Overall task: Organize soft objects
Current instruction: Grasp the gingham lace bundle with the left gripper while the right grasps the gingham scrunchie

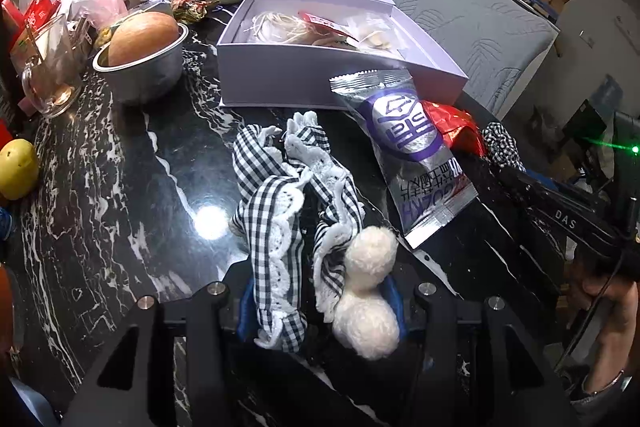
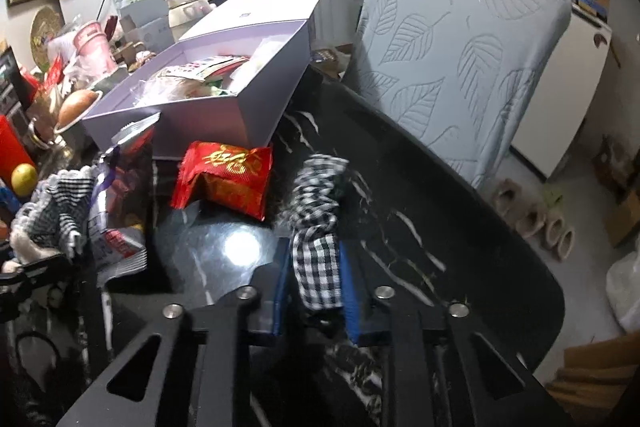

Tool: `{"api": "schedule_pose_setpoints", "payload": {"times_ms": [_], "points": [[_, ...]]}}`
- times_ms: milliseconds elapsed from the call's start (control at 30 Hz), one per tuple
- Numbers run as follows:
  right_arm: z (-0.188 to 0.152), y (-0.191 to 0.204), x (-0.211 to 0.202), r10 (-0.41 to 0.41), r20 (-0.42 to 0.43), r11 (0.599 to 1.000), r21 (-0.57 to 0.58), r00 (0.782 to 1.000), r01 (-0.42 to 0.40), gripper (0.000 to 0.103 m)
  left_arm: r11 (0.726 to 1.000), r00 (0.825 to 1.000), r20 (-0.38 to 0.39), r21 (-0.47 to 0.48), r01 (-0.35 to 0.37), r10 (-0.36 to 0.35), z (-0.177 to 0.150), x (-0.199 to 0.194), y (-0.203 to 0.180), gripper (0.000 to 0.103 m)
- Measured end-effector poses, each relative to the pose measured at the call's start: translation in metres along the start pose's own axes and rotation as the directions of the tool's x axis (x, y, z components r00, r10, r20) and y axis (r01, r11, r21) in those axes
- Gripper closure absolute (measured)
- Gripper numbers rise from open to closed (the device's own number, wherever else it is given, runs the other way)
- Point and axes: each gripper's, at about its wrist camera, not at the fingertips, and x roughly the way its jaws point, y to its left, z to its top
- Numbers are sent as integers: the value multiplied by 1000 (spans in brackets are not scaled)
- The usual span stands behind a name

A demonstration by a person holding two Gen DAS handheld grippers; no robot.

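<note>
Left wrist view: your left hand-held gripper [image 1: 320, 311] clamps a lace-trimmed checked cloth [image 1: 280, 195] with pompoms; your right hand-held gripper [image 2: 316, 291] pinches a checked scrunchie [image 2: 316, 211] on the worktop [image 2: 420, 227].

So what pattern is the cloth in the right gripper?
Black-and-white check on the cloth; right wrist view shows it best.

Right gripper closed on a checked cloth over the black marble worktop

The right gripper [image 2: 316, 291] has its jaws clamped on a black-and-white checked cloth [image 2: 316, 227] that bunches up ahead of the blue pads [image 2: 352, 299]. Just left of the cloth lies a red foil packet [image 2: 224, 179], touching an open lilac box [image 2: 208, 123] behind it. A pale leaf-patterned chair back [image 2: 460, 67] rises beyond the worktop's [image 2: 440, 227] far edge.
</note>
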Motion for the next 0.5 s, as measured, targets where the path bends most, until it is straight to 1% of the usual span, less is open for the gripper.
{"api": "schedule_pose_setpoints", "payload": {"times_ms": [233,500], "points": [[-22,0,-21,54,-14,997,47,998,-53,83,1000,1000,-9,10,21,-21,-12,-9,-5,53],[-51,17,-49,74,-40,997,26,996,-73,83,997,998,-33,55,46,-44,-31,-18,-17,53]]}}
